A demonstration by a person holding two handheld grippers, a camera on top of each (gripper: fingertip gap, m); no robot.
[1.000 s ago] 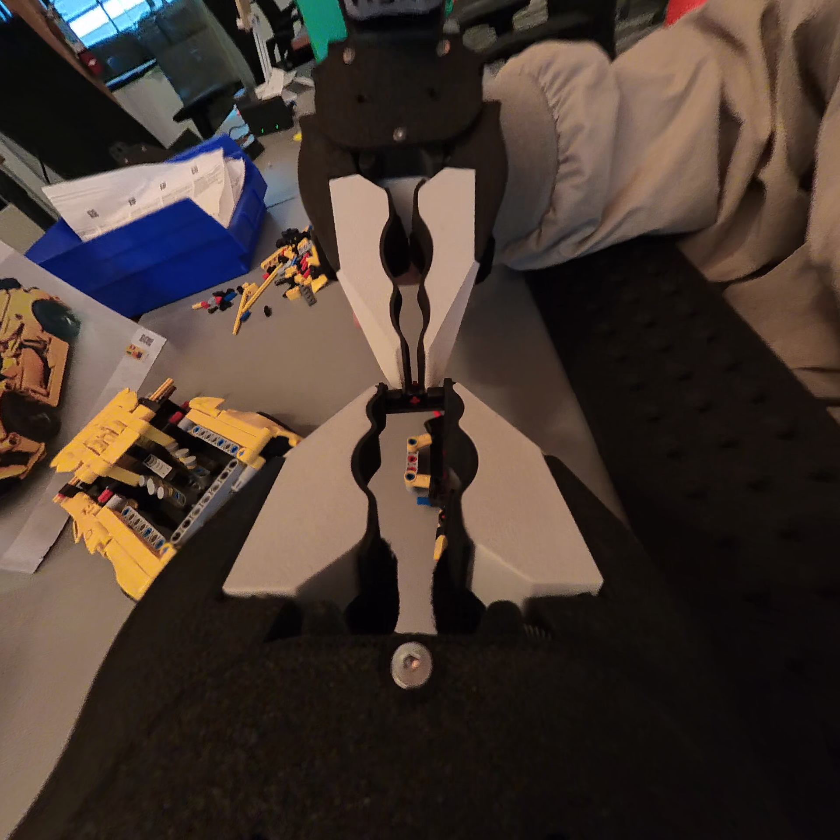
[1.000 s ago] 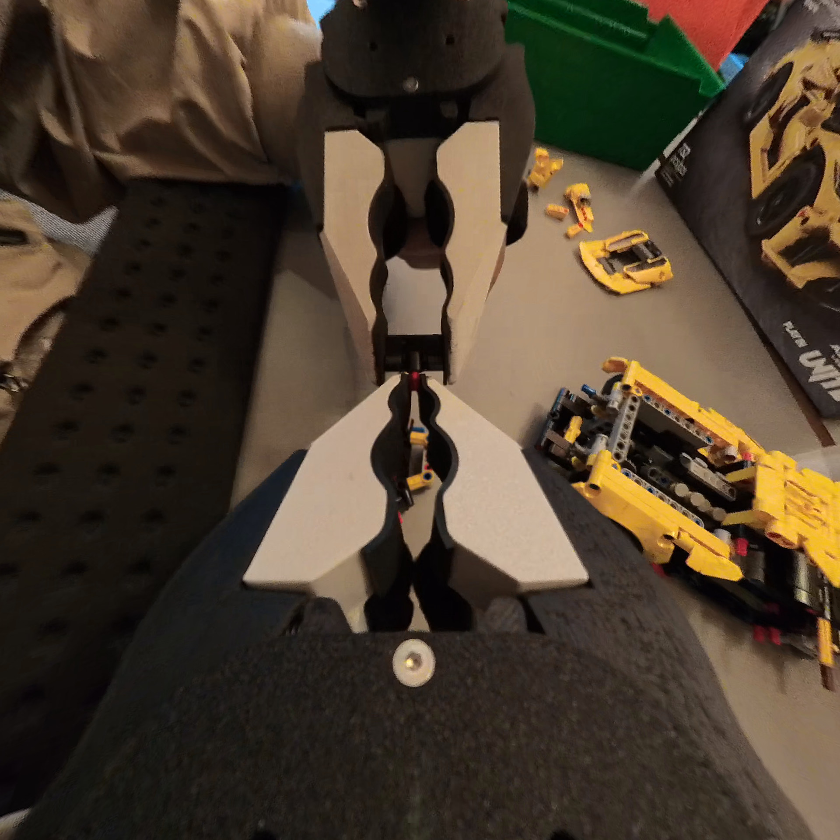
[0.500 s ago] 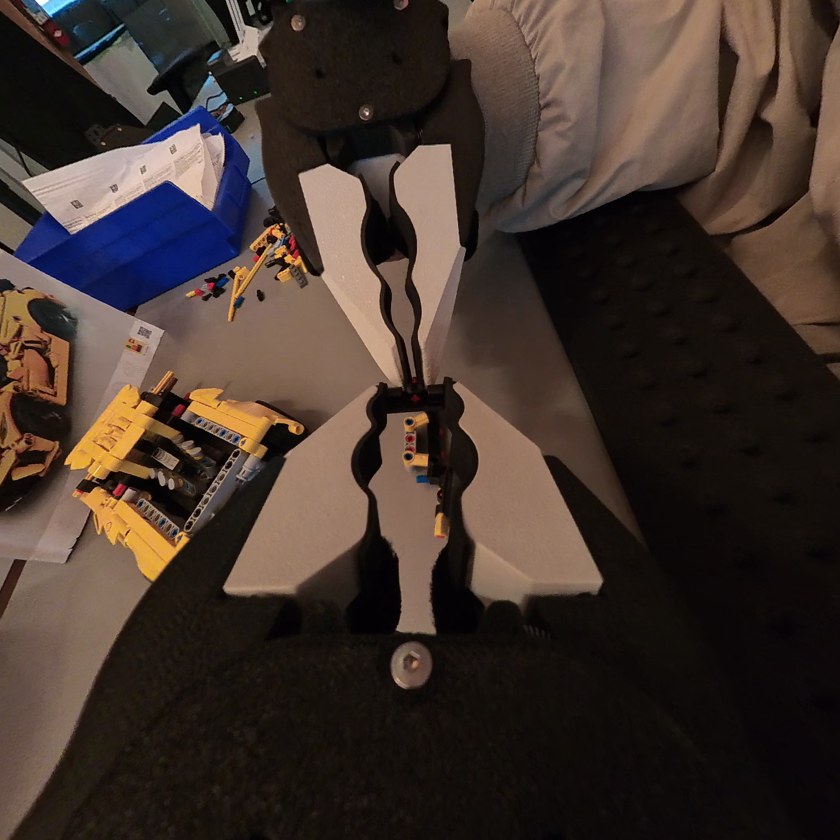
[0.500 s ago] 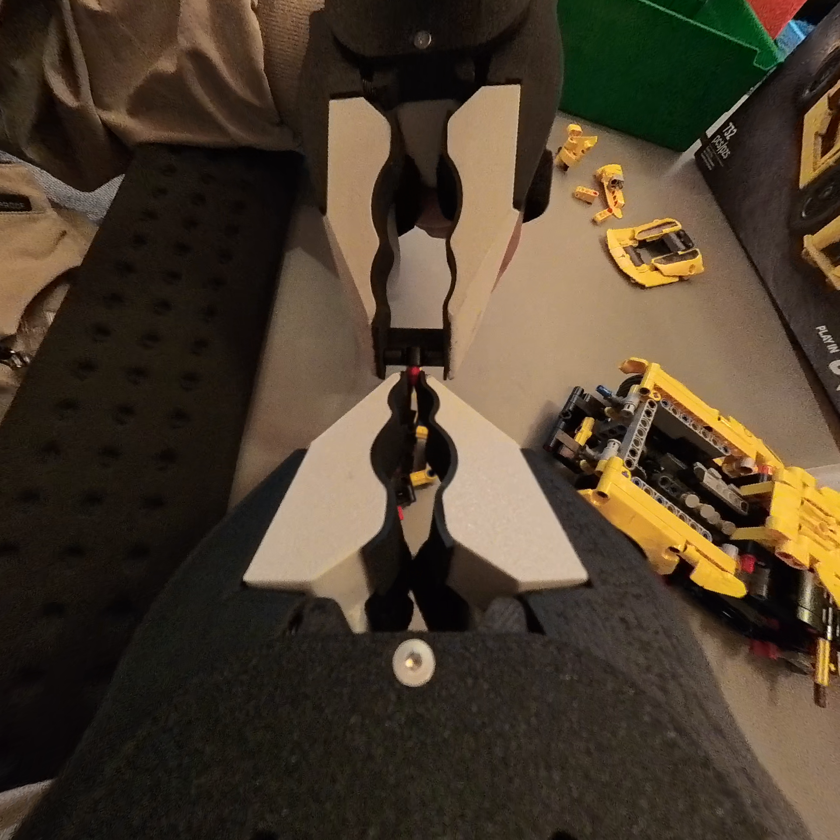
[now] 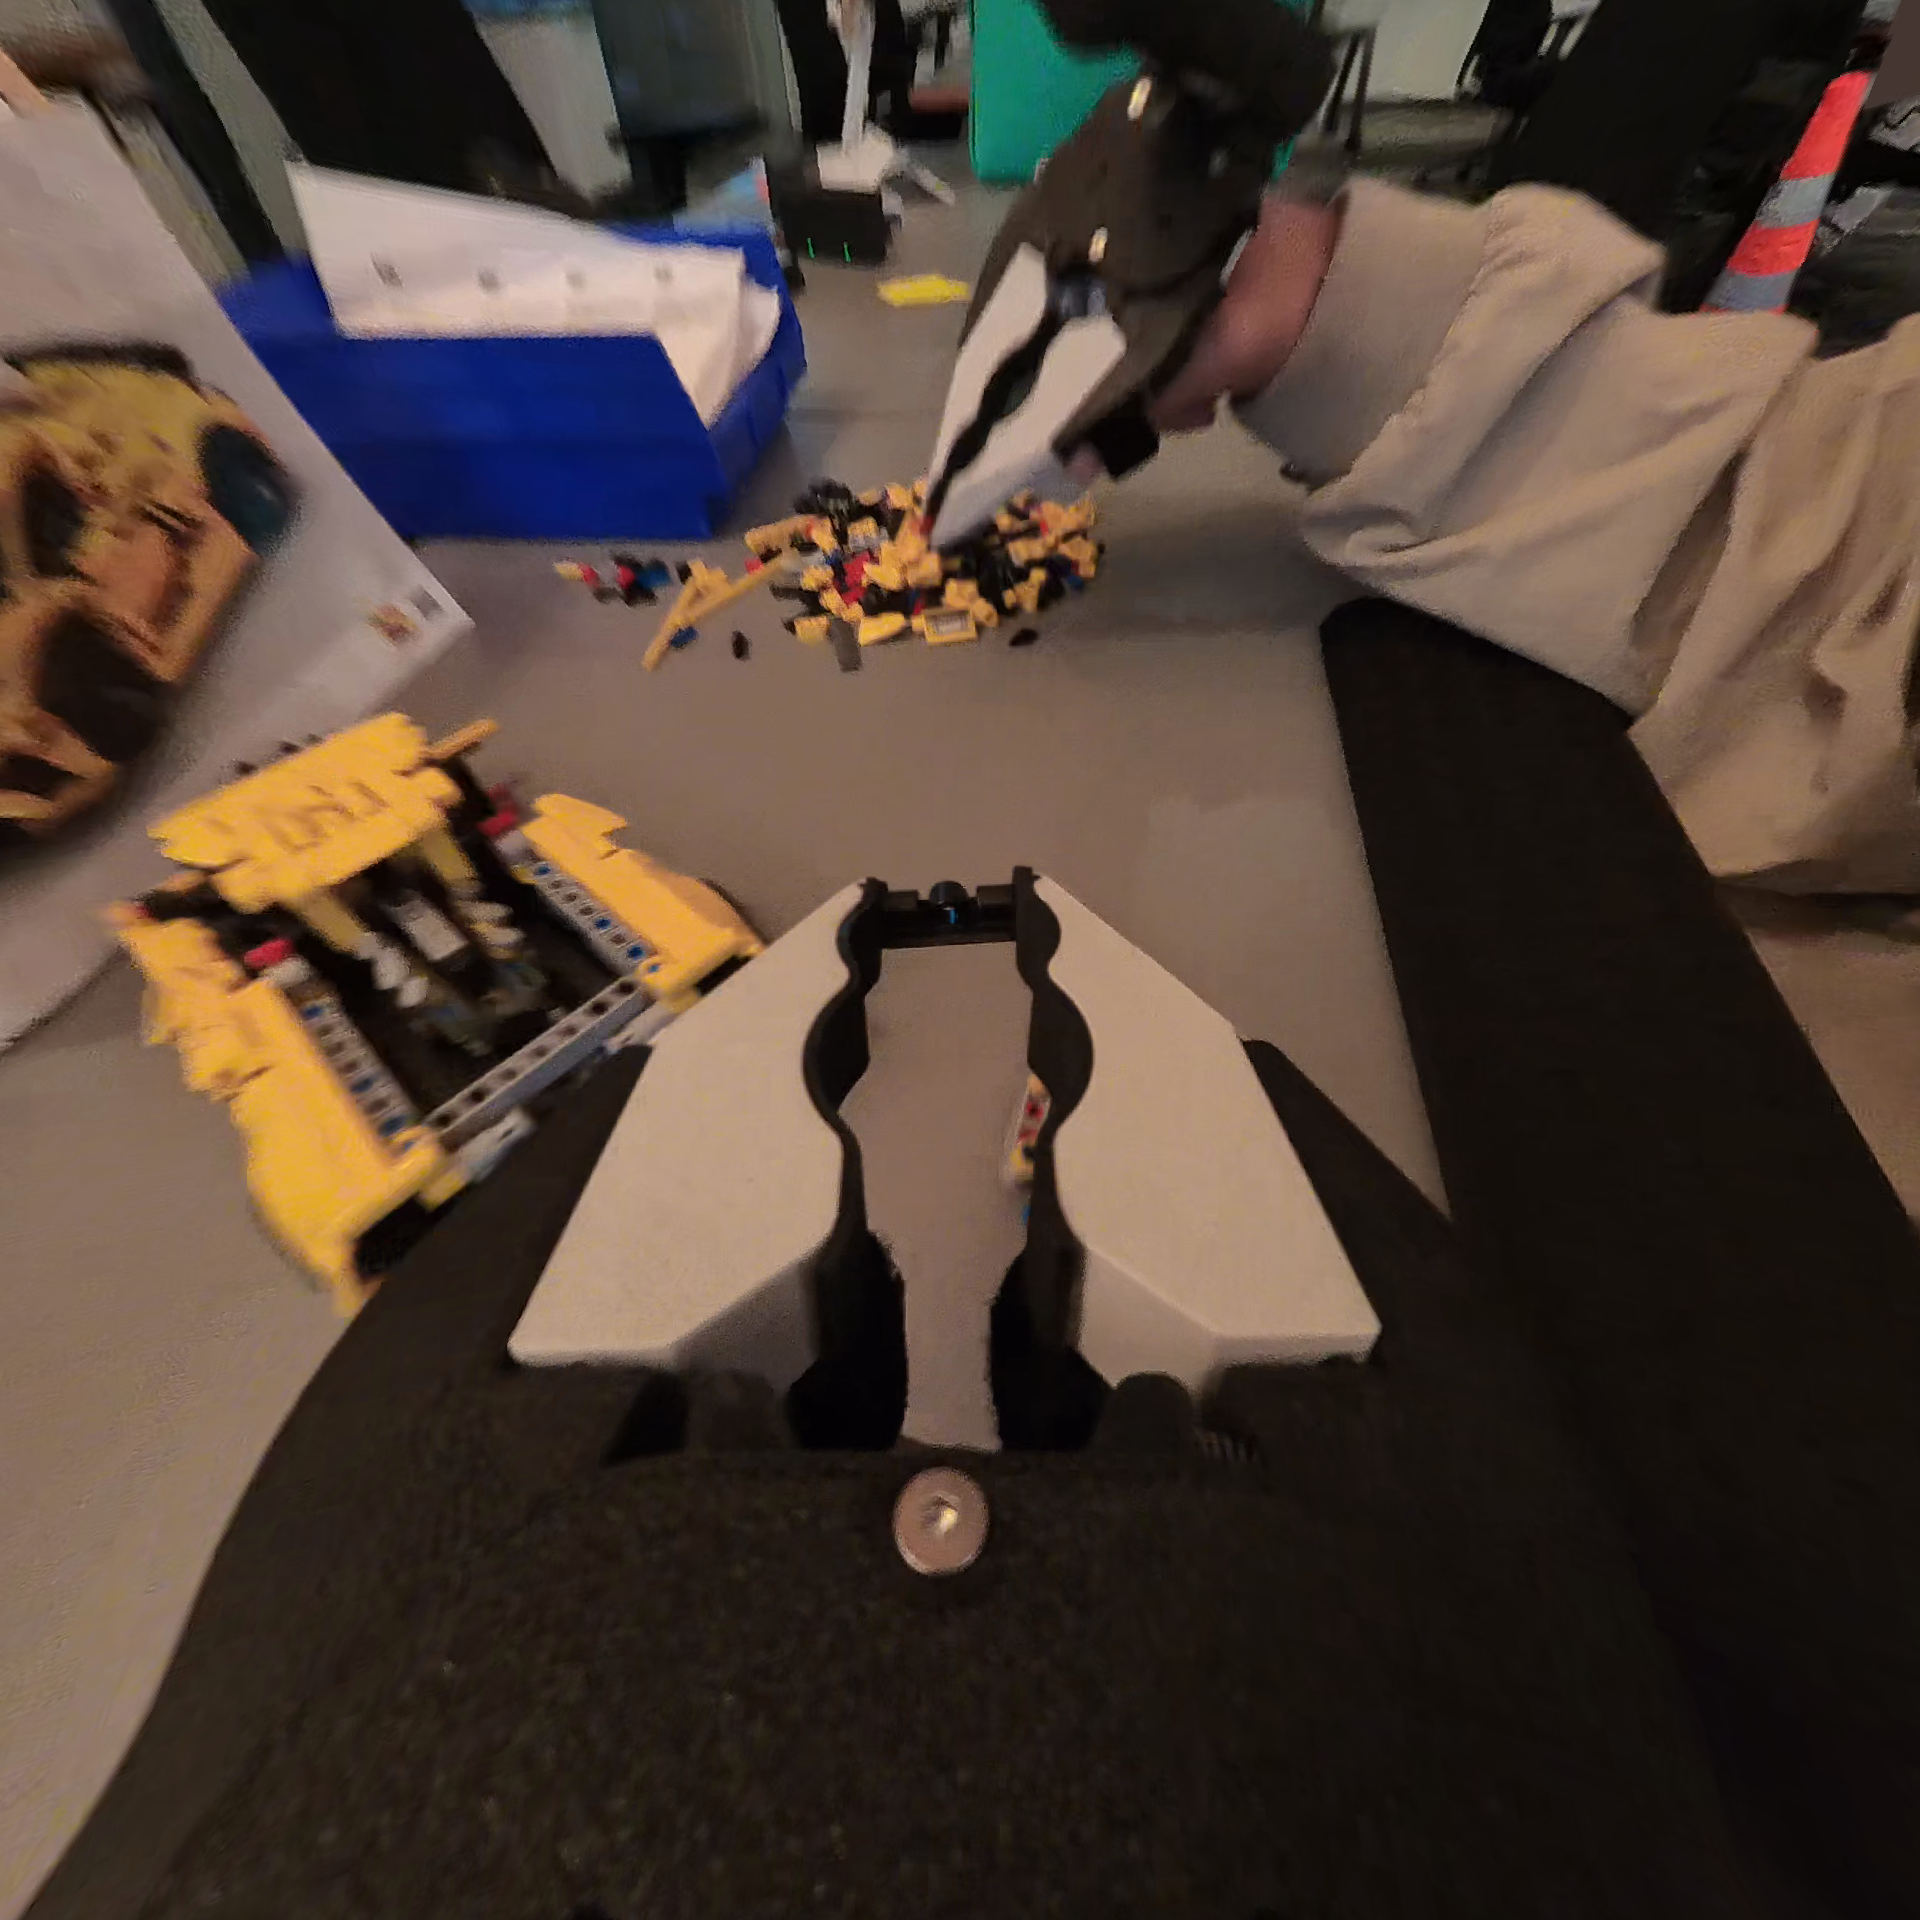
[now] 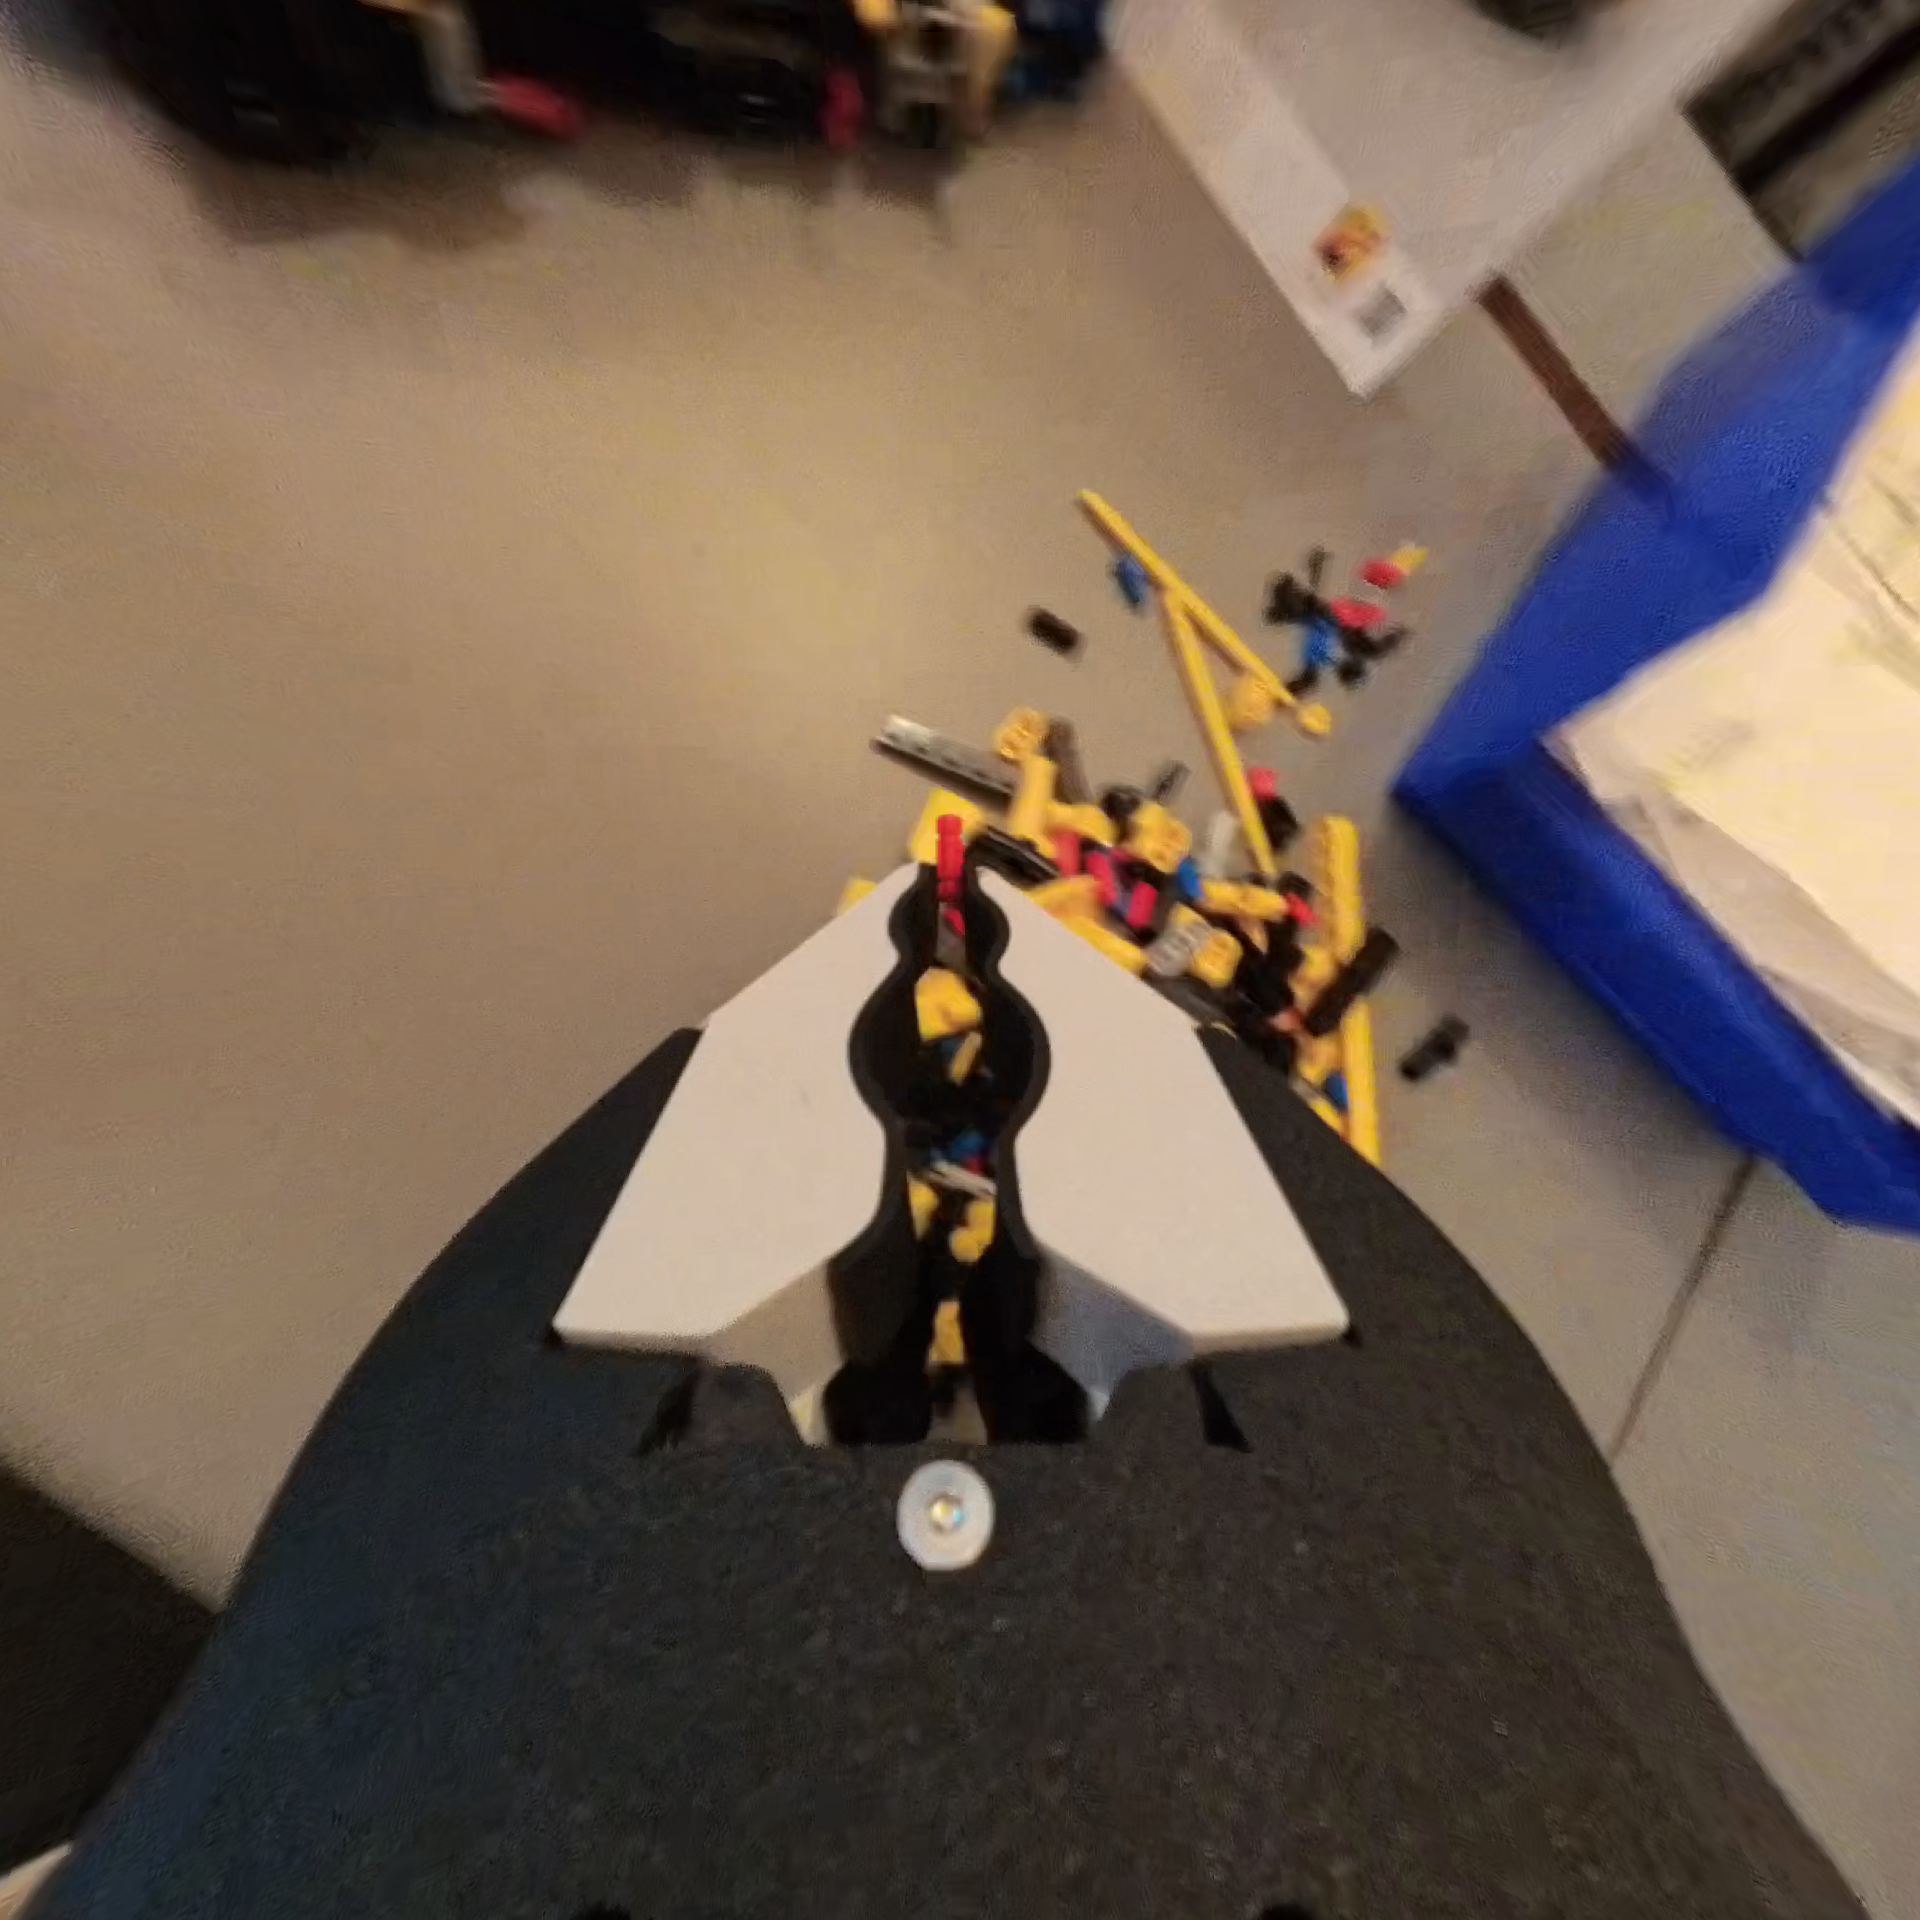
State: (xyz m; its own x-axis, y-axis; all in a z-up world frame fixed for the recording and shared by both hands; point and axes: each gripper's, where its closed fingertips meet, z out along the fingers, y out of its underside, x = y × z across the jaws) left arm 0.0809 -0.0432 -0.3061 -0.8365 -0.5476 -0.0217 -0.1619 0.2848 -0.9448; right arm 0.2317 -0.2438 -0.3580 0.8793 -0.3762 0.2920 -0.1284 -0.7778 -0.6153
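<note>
My left gripper (image 5: 945, 902) is shut on a small black beam piece (image 5: 982, 923) that spans its fingertips, held above the grey table (image 5: 1039, 748). A bit of yellow and red shows under its right finger. My right gripper (image 6: 948, 885) is shut on a small red pin (image 6: 948, 842) that sticks out past its tips. It hovers over a pile of loose yellow, black and red pieces (image 6: 1174, 914). In the left wrist view the right gripper (image 5: 940, 525) points down into that pile (image 5: 914, 577), far from my left gripper.
A partly built yellow model car (image 5: 416, 987) lies left of my left gripper. A blue bin (image 5: 520, 416) with papers stands behind it, also at the right in the right wrist view (image 6: 1714, 727). A black perforated mat (image 5: 1610, 1143) and a beige sleeve (image 5: 1507, 416) are at the right.
The two grippers were tip to tip on the black piece and red pin. The right gripper has pulled away with the red pin and swung over to the loose pile.
</note>
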